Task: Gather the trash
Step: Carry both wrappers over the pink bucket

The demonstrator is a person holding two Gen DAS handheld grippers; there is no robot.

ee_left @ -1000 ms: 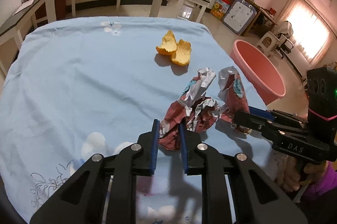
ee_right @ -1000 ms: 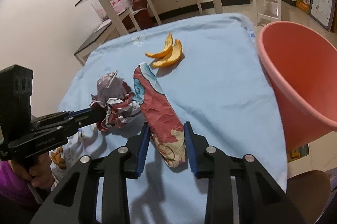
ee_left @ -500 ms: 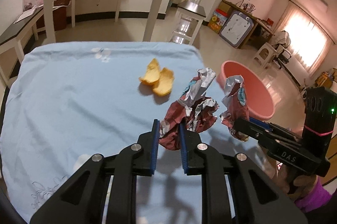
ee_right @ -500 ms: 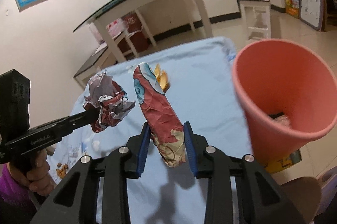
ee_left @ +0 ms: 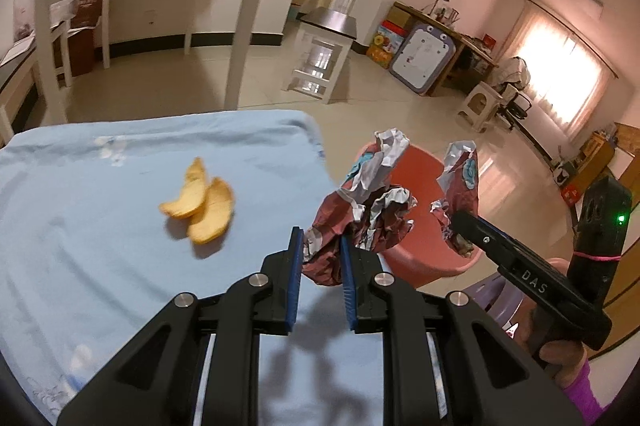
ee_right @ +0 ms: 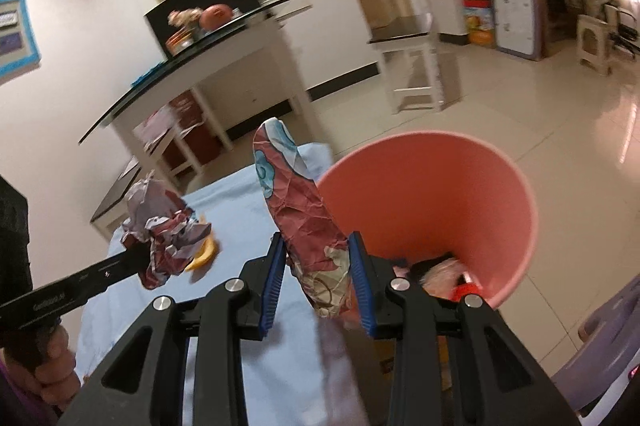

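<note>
Both wrappers lifted off table since before; left gripper (ee_left: pixel 320 258) fingers pinching crumpled wrapper (ee_left: pixel 360 222); right gripper (ee_right: pixel 318 266) fingers pinching long wrapper (ee_right: pixel 304 218).

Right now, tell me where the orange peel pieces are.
The two curved orange peel pieces lie on the light blue tablecloth, left of the crumpled red-and-silver wrapper held in the left hand-held gripper.

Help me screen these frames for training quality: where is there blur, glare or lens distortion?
Left wrist view: window blown out with pinkish glare, orange peels slightly motion-smeared, crumpled wrapper in the left gripper sharp. Right wrist view: background shelves and pink bin motion-blurred, long wrapper in the right gripper sharper. Both show fisheye bending and dark corners.
</note>
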